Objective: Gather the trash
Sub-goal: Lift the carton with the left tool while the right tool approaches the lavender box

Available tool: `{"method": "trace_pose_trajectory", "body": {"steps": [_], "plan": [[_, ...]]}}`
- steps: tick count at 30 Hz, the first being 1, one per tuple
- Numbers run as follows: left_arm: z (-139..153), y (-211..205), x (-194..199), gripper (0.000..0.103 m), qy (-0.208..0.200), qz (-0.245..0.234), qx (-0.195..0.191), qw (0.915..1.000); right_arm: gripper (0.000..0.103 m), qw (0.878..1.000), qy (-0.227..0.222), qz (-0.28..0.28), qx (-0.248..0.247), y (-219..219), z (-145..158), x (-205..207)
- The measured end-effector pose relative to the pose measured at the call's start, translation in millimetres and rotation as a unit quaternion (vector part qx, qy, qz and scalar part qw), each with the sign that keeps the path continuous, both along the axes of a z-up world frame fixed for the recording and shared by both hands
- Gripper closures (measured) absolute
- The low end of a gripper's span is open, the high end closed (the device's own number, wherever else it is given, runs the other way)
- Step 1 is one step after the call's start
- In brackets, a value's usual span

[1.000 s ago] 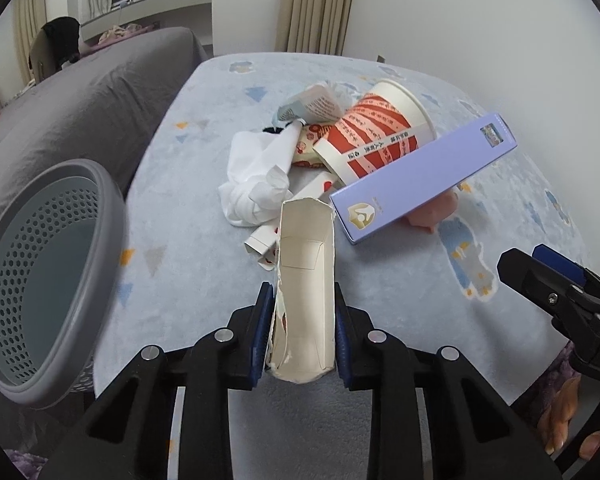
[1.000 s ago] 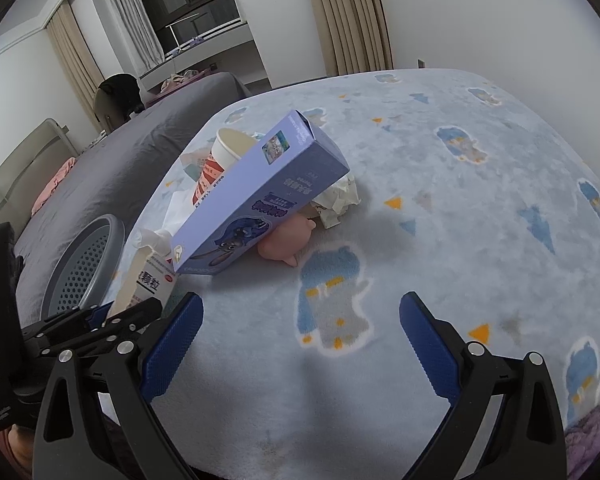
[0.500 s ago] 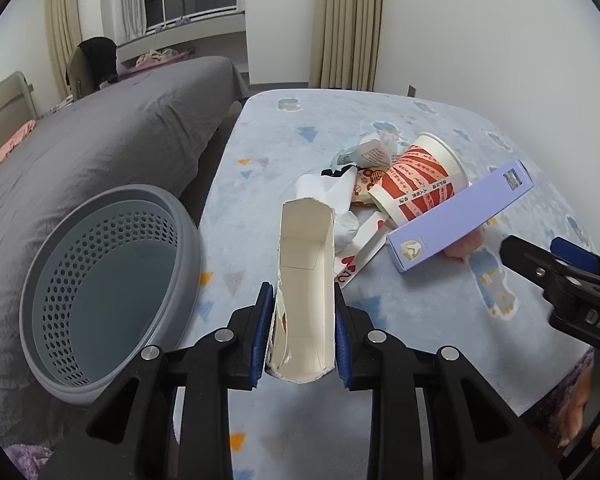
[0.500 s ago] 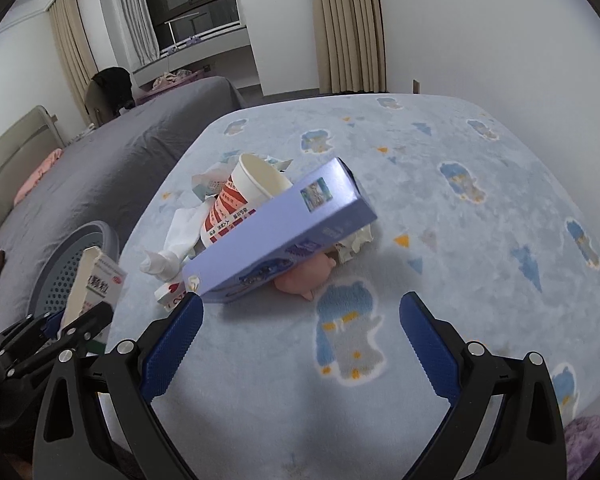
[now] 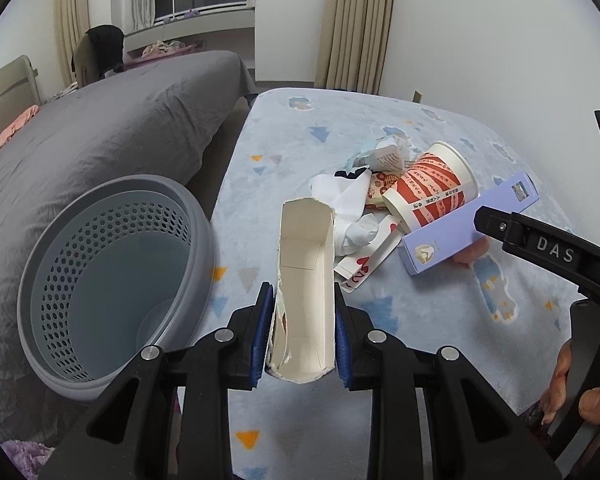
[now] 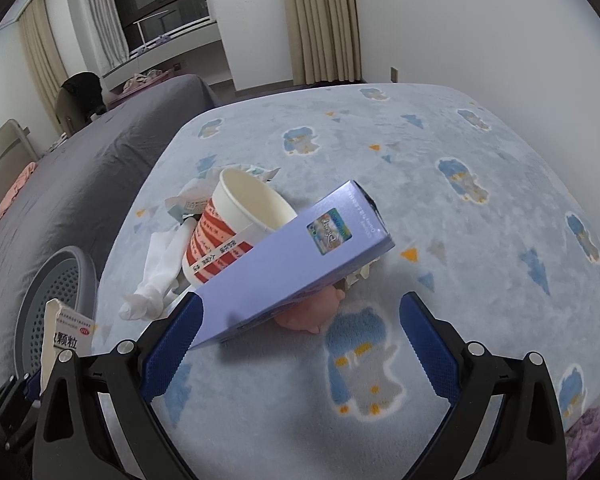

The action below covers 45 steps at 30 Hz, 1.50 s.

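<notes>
The left gripper (image 5: pixel 300 332) is clamped on a torn white carton (image 5: pixel 306 280), its blue pads pressing both long sides, and the carton is lifted clear of the blue patterned blanket (image 5: pixel 340 140), just right of the grey perforated basket (image 5: pixel 112 272) that stands beside the bed. As far as can be seen the basket is empty, so judging by this the collecting has barely begun: one piece is in hand and none is dropped in yet. The right gripper (image 6: pixel 300 340) hangs with its jaws spread wide and nothing between the pads; it hovers over the near end of the purple box (image 6: pixel 296 264), which lies slanted on top of the heap, though whether the left pad touches the box cannot be told. Left on the blanket are that purple box, a red and white paper cup (image 5: pixel 432 192) lying on its side, crumpled white paper (image 5: pixel 348 216), a flattened red and white wrapper (image 5: pixel 364 264), a scrunched printed packet (image 5: pixel 384 156) behind the cup and a pink thing (image 6: pixel 308 316) half hidden under the box. The likely next step is to carry the carton over the basket and let go, then work through the heap, so most of the task remains
</notes>
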<state>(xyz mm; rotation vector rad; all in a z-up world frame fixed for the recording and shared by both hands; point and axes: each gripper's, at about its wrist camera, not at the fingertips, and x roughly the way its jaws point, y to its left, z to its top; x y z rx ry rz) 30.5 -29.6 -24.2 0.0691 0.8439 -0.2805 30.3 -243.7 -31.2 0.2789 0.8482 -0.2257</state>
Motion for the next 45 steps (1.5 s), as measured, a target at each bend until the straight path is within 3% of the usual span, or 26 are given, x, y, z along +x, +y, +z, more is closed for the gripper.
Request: {"method": "trace_pose_trajectory", "body": {"steps": [10,17,29,37,45], "plan": [[1.4,1.2,3.5,0.076,0.003,-0.003,-0.013,0.9999,0.009,0.999,0.007,-0.039,-0.035,10.4,11.8,14.0],[3.5,9.5,3.4,0.076,0.005,0.003,-0.021,0.9998,0.009,0.995,0.034,-0.049,-0.075,20.5,2.3,27.1],[4.2,8.5,2.5,0.075,0.005,0.002,-0.02,0.9998,0.009,0.996,0.036,-0.055,-0.059,1.5,-7.2,-1.6],[1.2,6.6,2.9,0.076,0.005,0.003,-0.015,0.9999,0.009,0.995,0.04,-0.053,-0.074,-3.9,-11.1,-8.7],[0.2,6.0,2.3,0.075,0.005,0.0,-0.015,0.9999,0.009,0.992,0.062,-0.083,-0.069,-32.2,-23.1,-30.1]]}}
